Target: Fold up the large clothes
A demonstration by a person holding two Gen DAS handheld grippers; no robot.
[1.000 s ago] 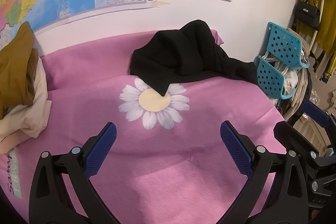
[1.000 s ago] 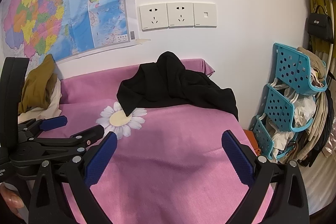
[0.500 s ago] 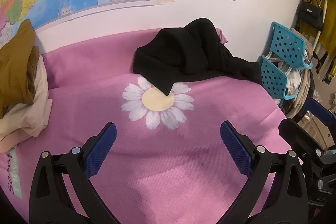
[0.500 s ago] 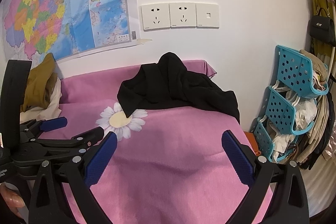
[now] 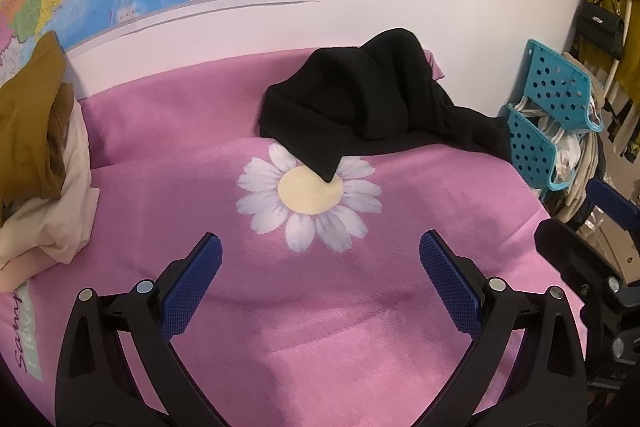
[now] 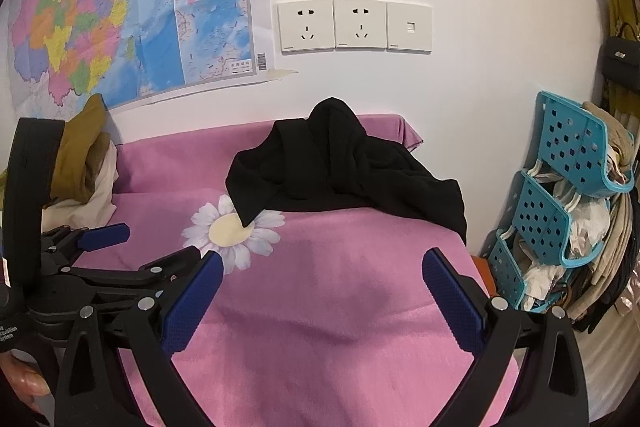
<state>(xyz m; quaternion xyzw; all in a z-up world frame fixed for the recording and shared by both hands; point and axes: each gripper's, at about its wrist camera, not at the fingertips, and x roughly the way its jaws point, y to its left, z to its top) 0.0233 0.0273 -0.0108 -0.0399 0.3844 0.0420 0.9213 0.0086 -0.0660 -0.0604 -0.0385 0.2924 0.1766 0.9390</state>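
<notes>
The black garment (image 5: 360, 111) sits crumpled in the upper middle of the frame, at the back of the pink blanket (image 5: 320, 327), one corner over the daisy print (image 5: 308, 199). Left gripper (image 5: 320, 259) and right gripper (image 6: 320, 275) both hang wide open, holding nothing, well short of it.

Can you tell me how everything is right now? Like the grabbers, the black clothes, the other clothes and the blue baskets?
left gripper: open, holding nothing, above the pink cover.
right gripper: open, holding nothing.
black garment: crumpled in a heap by the wall, unfolded, one corner lying on the daisy print.
brown and cream clothes: piled loosely at the left, unfolded.
pink cover: spread flat, a few wrinkles.
blue baskets: stacked, stuffed with cloth and bags.
</notes>
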